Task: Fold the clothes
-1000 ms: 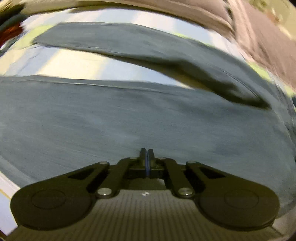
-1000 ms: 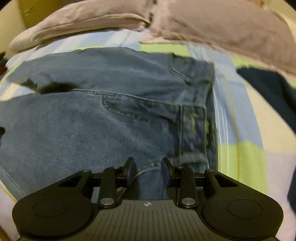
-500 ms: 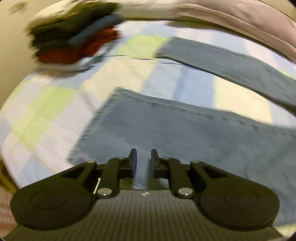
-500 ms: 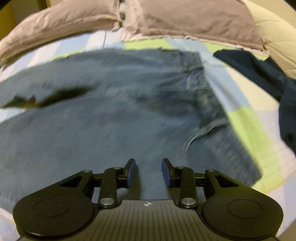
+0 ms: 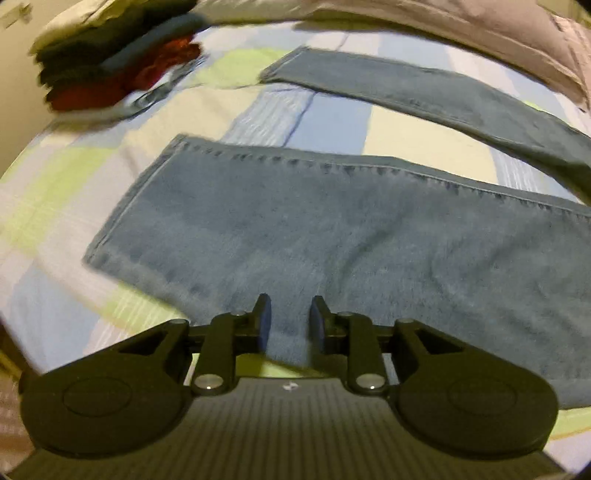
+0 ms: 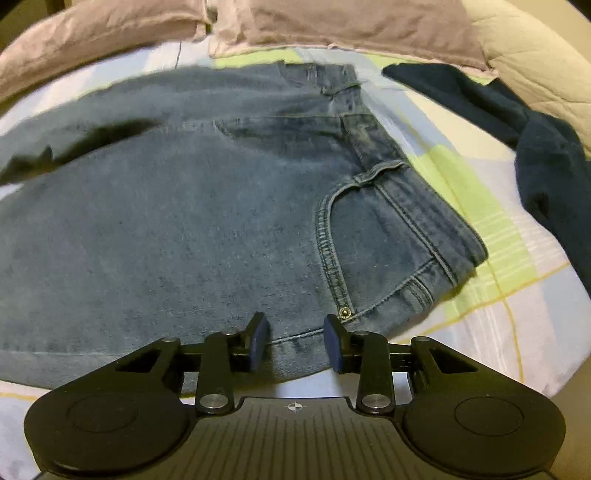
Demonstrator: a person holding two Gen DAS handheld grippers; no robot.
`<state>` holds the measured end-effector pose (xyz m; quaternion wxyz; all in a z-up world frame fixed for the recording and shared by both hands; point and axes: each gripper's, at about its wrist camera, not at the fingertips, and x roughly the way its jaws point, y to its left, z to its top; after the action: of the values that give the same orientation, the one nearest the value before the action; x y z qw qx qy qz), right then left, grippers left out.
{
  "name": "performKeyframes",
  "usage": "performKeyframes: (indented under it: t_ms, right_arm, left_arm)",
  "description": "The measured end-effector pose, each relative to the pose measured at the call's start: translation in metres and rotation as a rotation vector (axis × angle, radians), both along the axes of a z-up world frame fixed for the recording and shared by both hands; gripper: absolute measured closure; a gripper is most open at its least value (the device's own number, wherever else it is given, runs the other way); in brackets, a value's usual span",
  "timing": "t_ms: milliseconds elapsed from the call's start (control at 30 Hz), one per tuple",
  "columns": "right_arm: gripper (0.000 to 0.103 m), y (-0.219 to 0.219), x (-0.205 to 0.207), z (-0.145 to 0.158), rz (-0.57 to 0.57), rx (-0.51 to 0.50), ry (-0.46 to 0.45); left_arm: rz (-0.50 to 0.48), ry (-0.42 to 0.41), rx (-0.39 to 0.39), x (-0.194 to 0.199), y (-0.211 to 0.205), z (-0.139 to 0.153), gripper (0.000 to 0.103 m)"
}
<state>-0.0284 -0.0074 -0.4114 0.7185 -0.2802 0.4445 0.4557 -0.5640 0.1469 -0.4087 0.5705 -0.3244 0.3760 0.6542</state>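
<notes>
Jeans are mid-blue denim, soft nap, flat on the bed, legs spread in a V. Waist end sits under the right gripper: curved front pocket with double stitching, a metal rivet, belt loop, waistband running along the right edge. Left view shows the near leg with a stitched seam along its far edge and a straight hem at left; the far leg angles off behind it, bedsheet between. Left gripper is parted a little, holding nothing, fingers above the leg's near edge; contact unclear. Right gripper is parted wider, also holding nothing, fingers over the denim just below the pocket. Sheet is a pale plaid of lime, blue, cream and white. Pillows in mauve fabric line the head of the bed. Folded stack of dark and red clothes sits past the hem, blurred. A dark navy garment lies crumpled right of the waistband, apart from it.
</notes>
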Motion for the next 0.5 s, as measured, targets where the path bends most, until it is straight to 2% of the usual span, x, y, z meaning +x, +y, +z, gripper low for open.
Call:
performKeyframes:
  t_ms: [67, 133, 233, 267, 300, 400, 500]
  right_arm:
    - [0.068, -0.006, -0.002, 0.000, 0.005, -0.008, 0.036]
    - [0.068, -0.019, -0.005, 0.015, 0.027, 0.017, 0.136]
    - [0.067, -0.042, -0.024, 0.041, 0.075, 0.024, 0.161]
    - [0.051, -0.050, -0.031, 0.050, 0.090, 0.026, 0.164]
    - [0.030, -0.059, -0.038, 0.060, 0.100, 0.025, 0.165]
    - [0.028, -0.087, -0.054, 0.096, 0.116, 0.032, 0.168]
    - [0.028, -0.111, -0.061, 0.131, 0.134, 0.027, 0.172]
  left_arm:
    - [-0.016, -0.013, -0.013, 0.012, -0.015, 0.019, 0.083]
    - [-0.051, -0.021, -0.041, 0.034, -0.037, 0.039, 0.081]
    - [-0.094, -0.036, -0.083, 0.068, -0.074, 0.070, 0.081]
    - [-0.093, -0.051, -0.088, 0.078, -0.088, 0.081, 0.080]
    - [-0.094, -0.066, -0.091, 0.087, -0.104, 0.093, 0.078]
    - [-0.102, -0.084, -0.085, 0.108, -0.149, 0.130, 0.070]
    - [-0.119, -0.060, -0.065, 0.124, -0.189, 0.167, 0.067]
